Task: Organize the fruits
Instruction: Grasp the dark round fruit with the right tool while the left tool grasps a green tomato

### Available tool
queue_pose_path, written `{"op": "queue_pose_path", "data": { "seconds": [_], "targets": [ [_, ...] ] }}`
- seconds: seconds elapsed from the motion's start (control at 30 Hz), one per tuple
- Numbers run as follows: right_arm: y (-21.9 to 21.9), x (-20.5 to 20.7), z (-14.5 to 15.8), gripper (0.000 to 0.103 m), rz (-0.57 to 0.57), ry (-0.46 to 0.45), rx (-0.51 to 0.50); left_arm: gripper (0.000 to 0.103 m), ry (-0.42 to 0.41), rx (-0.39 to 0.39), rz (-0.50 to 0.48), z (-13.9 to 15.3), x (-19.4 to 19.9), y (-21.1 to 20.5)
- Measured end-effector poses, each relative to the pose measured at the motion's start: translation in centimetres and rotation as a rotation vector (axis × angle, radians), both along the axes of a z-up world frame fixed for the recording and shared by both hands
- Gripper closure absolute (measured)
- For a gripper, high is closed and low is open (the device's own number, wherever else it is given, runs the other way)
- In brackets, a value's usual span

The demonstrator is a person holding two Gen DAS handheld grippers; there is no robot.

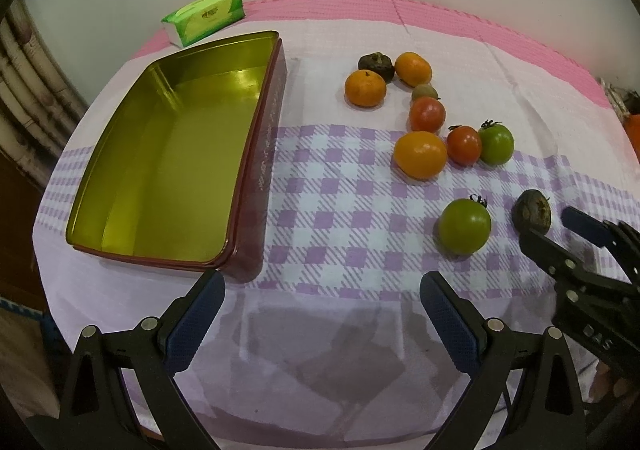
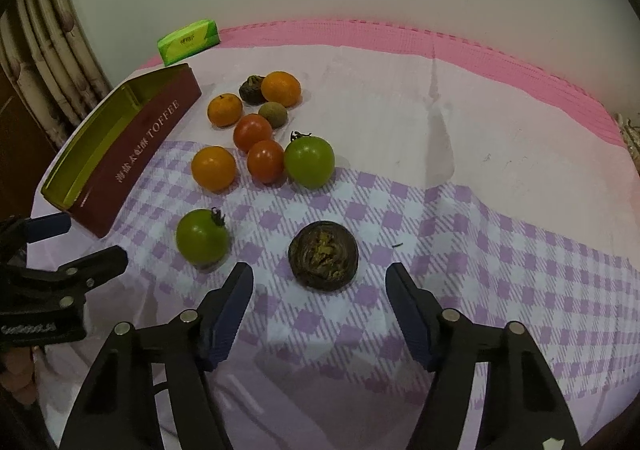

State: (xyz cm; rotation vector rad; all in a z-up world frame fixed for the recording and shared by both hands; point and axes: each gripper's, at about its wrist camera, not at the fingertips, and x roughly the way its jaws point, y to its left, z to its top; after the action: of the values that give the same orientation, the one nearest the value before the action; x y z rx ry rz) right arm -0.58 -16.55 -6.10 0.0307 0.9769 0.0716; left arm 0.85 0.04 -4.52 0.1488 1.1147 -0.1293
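Note:
An empty gold-lined toffee tin (image 1: 172,170) stands open at the left of the checked cloth. My left gripper (image 1: 320,280) hangs open near the tin's front corner with nothing between its fingers. A dark wrinkled fruit (image 2: 323,256) lies just ahead of my right gripper (image 2: 320,270), in line with the gap between the fingers. That gripper is open and its pads are clear of the fruit. A green tomato (image 2: 202,236) sits to the fruit's left. Further back are an orange (image 2: 213,169), two red tomatoes (image 2: 265,161), another green tomato (image 2: 309,161) and more fruit.
A green tissue pack (image 1: 204,16) lies behind the tin near the wall. Curtains hang at the far left. The pink table edge (image 2: 520,62) runs along the back and right. A hand shows at the lower left of the right wrist view.

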Motion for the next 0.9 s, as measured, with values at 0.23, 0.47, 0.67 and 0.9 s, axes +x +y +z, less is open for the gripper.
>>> {"op": "queue_pose_path", "data": {
  "seconds": [0.23, 0.47, 0.67, 0.9],
  "targets": [
    [-0.1, 1.5, -1.1, 0.047, 0.008, 0.023, 0.021, 0.005, 0.003, -0.007, -0.019, 0.0, 0.2, -0.5],
    [0.3, 1.7, -1.3, 0.062, 0.025, 0.016, -0.014, 0.005, 0.009, -0.014, -0.052, 0.1, 0.6, -1.6],
    [-0.8, 2.0, -1.3, 0.066, -0.019, 0.007, -0.052, 0.006, 0.031, -0.033, -0.091, 0.0, 1.1, -2.9],
    [-4.4, 2.0, -1.1, 0.066, -0.124, 0.003, -0.034, 0.012, 0.071, -0.055, -0.144, -0.7, 2.2, -5.2]
  ]
}}
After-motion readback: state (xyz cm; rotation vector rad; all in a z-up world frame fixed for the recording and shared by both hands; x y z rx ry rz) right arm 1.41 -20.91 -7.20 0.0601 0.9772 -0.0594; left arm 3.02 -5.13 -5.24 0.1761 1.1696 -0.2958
